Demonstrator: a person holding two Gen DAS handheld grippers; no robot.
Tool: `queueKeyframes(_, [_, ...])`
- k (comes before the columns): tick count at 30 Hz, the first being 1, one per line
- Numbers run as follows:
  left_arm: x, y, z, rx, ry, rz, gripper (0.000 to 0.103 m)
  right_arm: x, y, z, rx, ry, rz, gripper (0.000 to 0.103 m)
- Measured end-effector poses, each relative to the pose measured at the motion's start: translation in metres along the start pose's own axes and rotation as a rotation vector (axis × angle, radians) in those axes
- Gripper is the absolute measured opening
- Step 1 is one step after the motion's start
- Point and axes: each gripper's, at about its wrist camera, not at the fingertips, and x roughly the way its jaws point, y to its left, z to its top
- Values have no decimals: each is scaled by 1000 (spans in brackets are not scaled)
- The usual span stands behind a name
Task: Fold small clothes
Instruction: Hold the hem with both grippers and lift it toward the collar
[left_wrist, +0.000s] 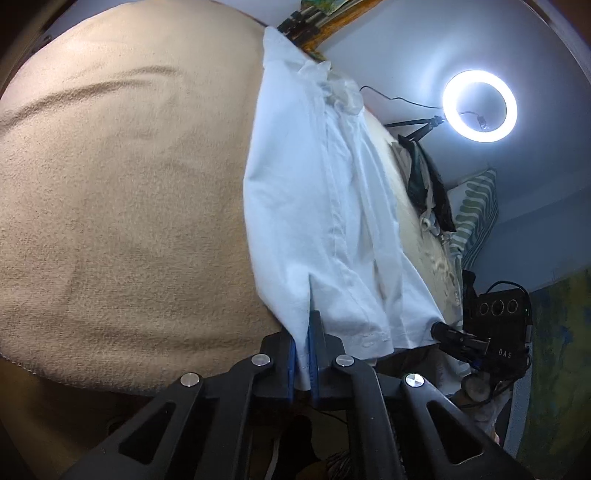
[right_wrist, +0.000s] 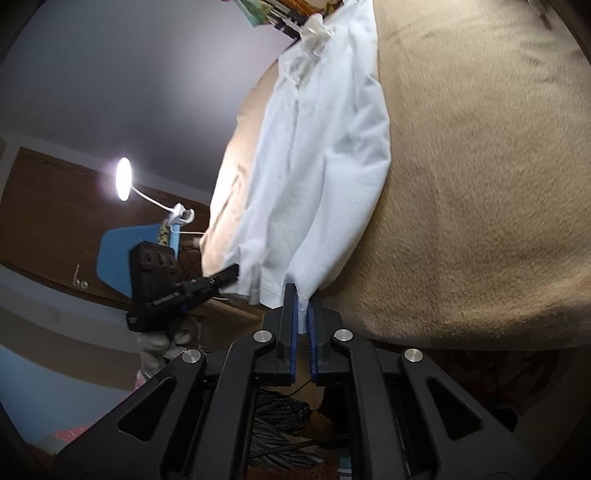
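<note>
A small white garment (left_wrist: 314, 206) lies stretched lengthwise on a beige blanket (left_wrist: 122, 206). My left gripper (left_wrist: 303, 332) is shut on one corner of its near hem. My right gripper (right_wrist: 302, 299) is shut on the other hem corner of the same white garment (right_wrist: 325, 158). Each wrist view shows the other gripper: the right one (left_wrist: 448, 332) at the hem's right corner, the left one (right_wrist: 221, 278) at the hem's left corner. The garment's far end has a crumpled collar (left_wrist: 332, 85).
The beige blanket (right_wrist: 480, 184) covers the whole work surface. A lit ring light (left_wrist: 479, 106) stands beyond the far edge, with dark clothes (left_wrist: 428, 181) and a striped pillow (left_wrist: 476, 210) beside it. A desk lamp (right_wrist: 123, 179) and a blue chair (right_wrist: 122, 254) stand off the left side.
</note>
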Motion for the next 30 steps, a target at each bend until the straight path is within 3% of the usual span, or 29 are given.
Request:
queueKeyframes(2, [-12, -9, 0, -14, -17, -59, 2, -10, 7, 3, -2, -20, 23, 6])
queueKeyframes(4, [-23, -20, 2, 8, -44, -73, 2, -19, 13, 5, -17, -41, 40, 6])
queueKeyframes(6, [-29, -27, 2, 56, -63, -29, 2, -23, 15, 6, -31, -55, 29, 6])
queueKeyframes(9, [-14, -14, -4, 43, -21, 30, 2, -13, 1, -1, -10, -25, -3, 6])
queueKeyframes(13, [1, 6, -9, -12, 8, 39, 2, -1, -23, -6, 46, 16, -33, 6])
queueKeyframes(16, [-2, 0, -3, 9, -9, 43, 2, -2, -31, -2, 76, 7, -10, 6])
queueKeyframes(23, [-10, -23, 34, 62, -89, 46, 2, -11, -13, 33, 6, -50, 9, 6])
queueKeyframes(30, [0, -35, 85, 84, -148, 73, 2, -2, -2, 90, -44, -111, -44, 6])
